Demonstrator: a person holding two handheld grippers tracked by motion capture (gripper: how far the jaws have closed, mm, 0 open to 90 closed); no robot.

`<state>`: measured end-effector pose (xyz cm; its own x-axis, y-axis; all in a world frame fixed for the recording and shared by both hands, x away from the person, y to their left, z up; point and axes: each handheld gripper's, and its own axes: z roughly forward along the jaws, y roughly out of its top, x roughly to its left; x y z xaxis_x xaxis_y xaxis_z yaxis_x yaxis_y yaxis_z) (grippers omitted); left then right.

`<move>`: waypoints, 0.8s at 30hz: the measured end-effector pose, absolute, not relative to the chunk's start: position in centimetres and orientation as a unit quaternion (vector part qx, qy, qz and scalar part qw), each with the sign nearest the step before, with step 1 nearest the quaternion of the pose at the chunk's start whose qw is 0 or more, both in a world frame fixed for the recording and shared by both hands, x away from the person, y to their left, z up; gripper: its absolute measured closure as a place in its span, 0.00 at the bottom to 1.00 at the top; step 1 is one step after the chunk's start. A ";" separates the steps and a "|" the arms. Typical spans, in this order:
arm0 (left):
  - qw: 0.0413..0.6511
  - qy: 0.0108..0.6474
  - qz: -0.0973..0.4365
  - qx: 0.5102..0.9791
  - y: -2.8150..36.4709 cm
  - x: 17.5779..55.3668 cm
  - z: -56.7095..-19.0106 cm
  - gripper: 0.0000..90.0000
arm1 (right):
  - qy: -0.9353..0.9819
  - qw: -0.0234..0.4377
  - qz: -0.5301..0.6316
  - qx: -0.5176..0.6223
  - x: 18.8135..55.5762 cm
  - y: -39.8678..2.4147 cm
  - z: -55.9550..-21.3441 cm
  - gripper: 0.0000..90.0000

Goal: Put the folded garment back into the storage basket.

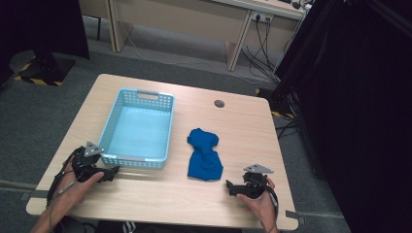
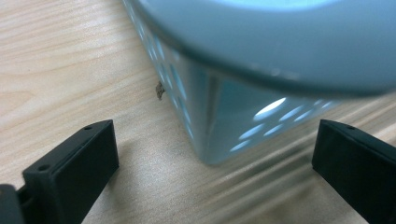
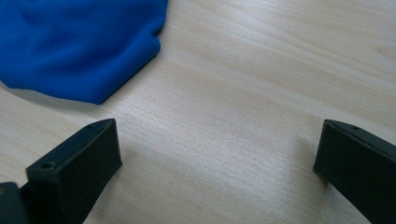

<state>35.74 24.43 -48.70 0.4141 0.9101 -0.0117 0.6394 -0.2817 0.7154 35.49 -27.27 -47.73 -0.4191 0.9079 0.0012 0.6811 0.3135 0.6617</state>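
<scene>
Starting at the left, I have the left gripper resting on the counter with its jaws spread apart and empty, right up against the near left corner of the basket; in the left gripper view that corner sits between the jaws. The basket is light blue perforated plastic, empty, and I judge it light and fairly stiff, best taken by its rim. Moving right, the cloth lies crumpled on the counter just beside the basket, not touching it. It looks soft, limp and light, so I'd pinch a raised fold or the near edge, which shows in the right gripper view, and expect it to drape. Farthest right, the right gripper sits near the cloth's near end, jaws wide open on bare wood, holding nothing.
</scene>
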 end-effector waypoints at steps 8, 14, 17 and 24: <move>0.329 0.501 0.205 0.774 24.4 35.7 -48.7 0.00 | 0.789 0.188 0.298 0.504 35.5 -27.3 -47.7 0.01; 0.329 0.501 0.205 0.774 24.4 35.7 -48.7 0.00 | 0.785 0.176 0.306 0.509 35.6 -27.5 -47.4 0.05; 0.329 0.501 0.205 0.774 24.4 35.7 -48.7 0.00 | 0.785 0.178 0.305 0.509 35.6 -27.6 -47.3 0.05; 0.329 0.501 0.205 0.774 24.4 35.7 -48.7 0.00 | 0.781 0.182 0.319 0.504 35.6 -27.3 -46.7 0.05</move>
<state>35.75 24.44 -48.70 0.4143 0.9101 -0.0119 0.6395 -0.2818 0.7153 35.60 -27.30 -46.75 -0.4245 0.9047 0.0372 0.6717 0.2871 0.6829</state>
